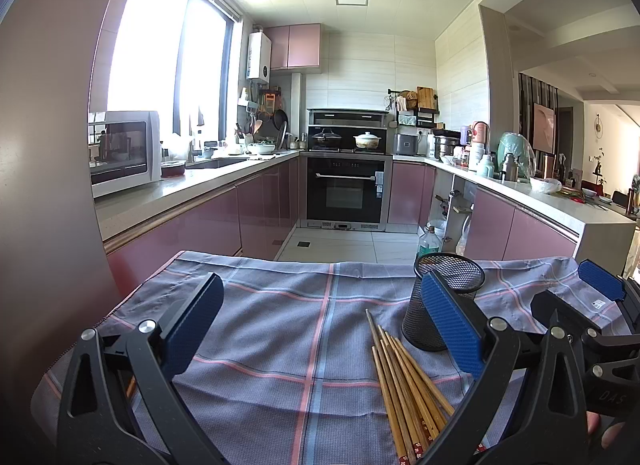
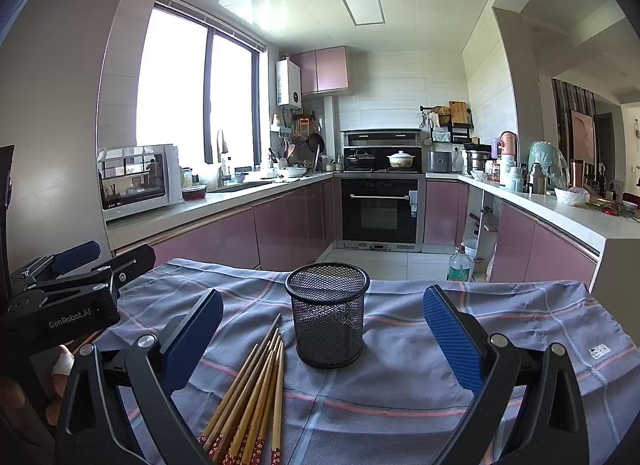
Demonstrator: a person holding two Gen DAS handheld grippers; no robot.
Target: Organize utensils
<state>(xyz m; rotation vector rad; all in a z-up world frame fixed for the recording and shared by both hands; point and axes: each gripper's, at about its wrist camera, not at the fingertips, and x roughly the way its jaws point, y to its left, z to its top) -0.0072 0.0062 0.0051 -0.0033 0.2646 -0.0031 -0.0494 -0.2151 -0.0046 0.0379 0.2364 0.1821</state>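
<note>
Several bamboo chopsticks (image 1: 404, 381) with red flowered ends lie bunched on a grey-blue plaid cloth (image 1: 260, 329). They also show in the right wrist view (image 2: 252, 393). A black mesh holder (image 2: 327, 313) stands upright and empty just beyond them; it also shows in the left wrist view (image 1: 442, 301). My left gripper (image 1: 320, 329) is open and empty above the cloth, left of the chopsticks. My right gripper (image 2: 322, 341) is open and empty, with the holder between its blue pads (image 2: 452, 337) and the chopsticks near its left finger.
The cloth covers a small table whose far edge (image 2: 400, 281) drops to the kitchen floor. Pink cabinets and counters line both sides, with an oven (image 2: 380, 209) at the back. The other gripper (image 2: 60, 289) sits at the left in the right wrist view.
</note>
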